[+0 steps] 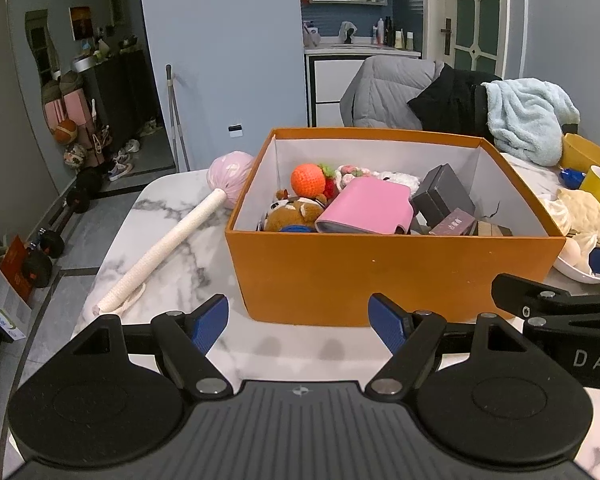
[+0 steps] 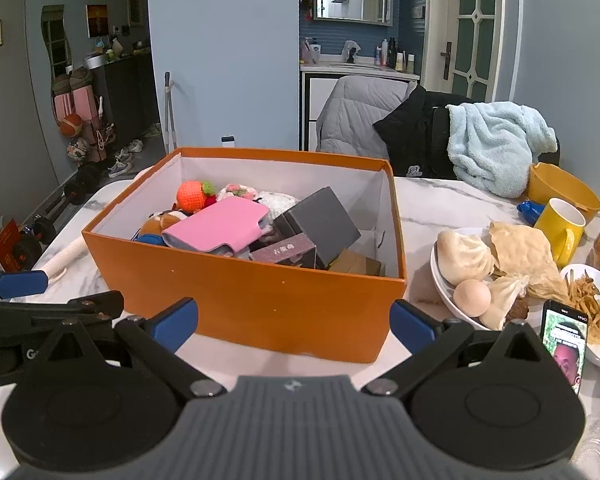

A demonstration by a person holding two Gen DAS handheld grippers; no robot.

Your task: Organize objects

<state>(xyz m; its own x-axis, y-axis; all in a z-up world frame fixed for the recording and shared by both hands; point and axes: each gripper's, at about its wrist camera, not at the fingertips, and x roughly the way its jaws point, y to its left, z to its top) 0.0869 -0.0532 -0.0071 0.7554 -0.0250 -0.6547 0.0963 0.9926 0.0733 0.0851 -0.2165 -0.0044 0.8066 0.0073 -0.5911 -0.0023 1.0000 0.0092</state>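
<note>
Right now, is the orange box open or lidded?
Open: the orange box has no lid, and the pink case and toys show inside.

The box (image 1: 392, 272) is standing on the table (image 1: 172, 264), just behind both grippers. In it, a wallet (image 1: 366, 208) is lying in the middle, a crocheted ball (image 1: 308, 181) behind it to the left, a plush toy (image 1: 296, 216) at its left, small boxes (image 1: 444, 196) at its right. Left of the box a massage stick (image 1: 168, 252) is lying. To its right a plate of buns (image 2: 466, 268) is sitting, a mug (image 2: 560, 228) behind it, a phone (image 2: 565, 344) before it.
</note>
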